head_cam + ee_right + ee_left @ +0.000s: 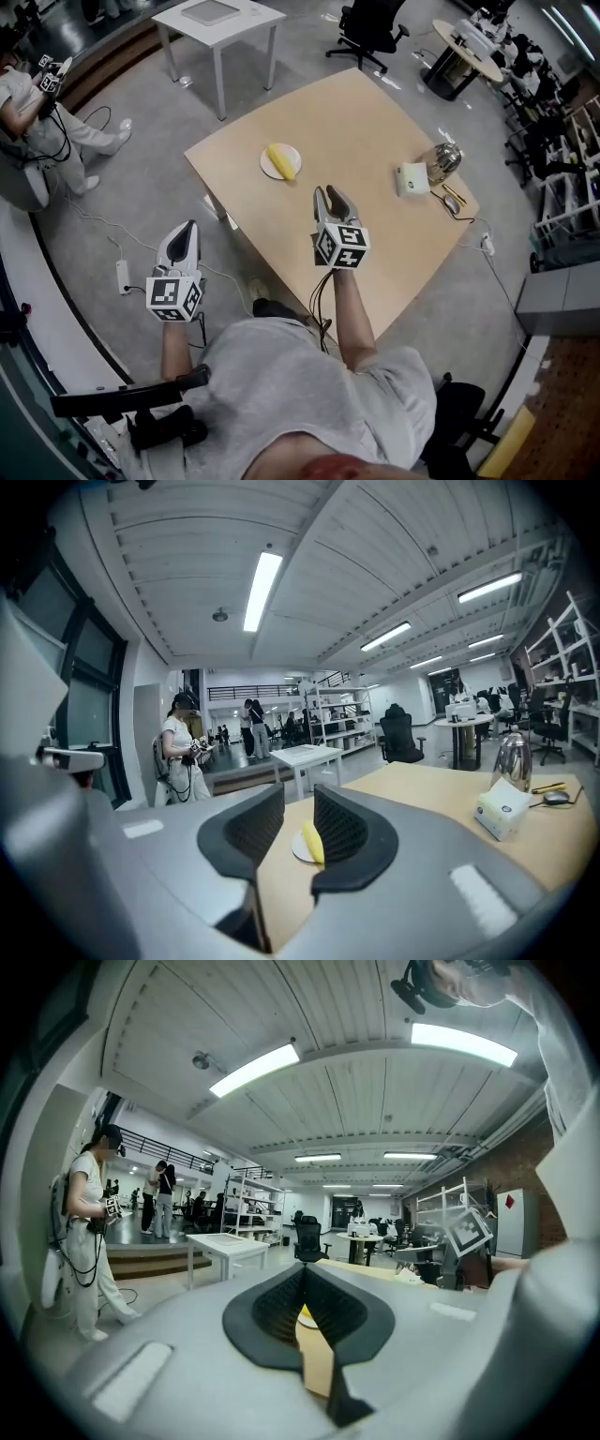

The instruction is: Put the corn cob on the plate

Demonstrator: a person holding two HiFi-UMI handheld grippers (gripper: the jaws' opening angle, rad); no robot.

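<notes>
The yellow corn cob (282, 160) lies on a small white plate (267, 165) at the far left part of the wooden table (375, 122). My right gripper (330, 193) hovers over the table's near side, well short of the plate, open with a narrow gap and nothing between its pads. In the right gripper view the corn cob (313, 843) and plate (297, 852) show through that gap, far ahead of the right gripper (298, 799). My left gripper (187, 228) hangs over the floor left of the table, shut and empty. The left gripper (301, 1269) points at the table, with a sliver of corn cob (306, 1312) below its tips.
A white box (411, 178), a shiny metal kettle (441, 161) and a small yellow-and-black item (453, 200) sit at the table's right end. A white side table (220, 19), office chairs (370, 28), a person (37, 112) and a floor power strip (123, 275) surround it.
</notes>
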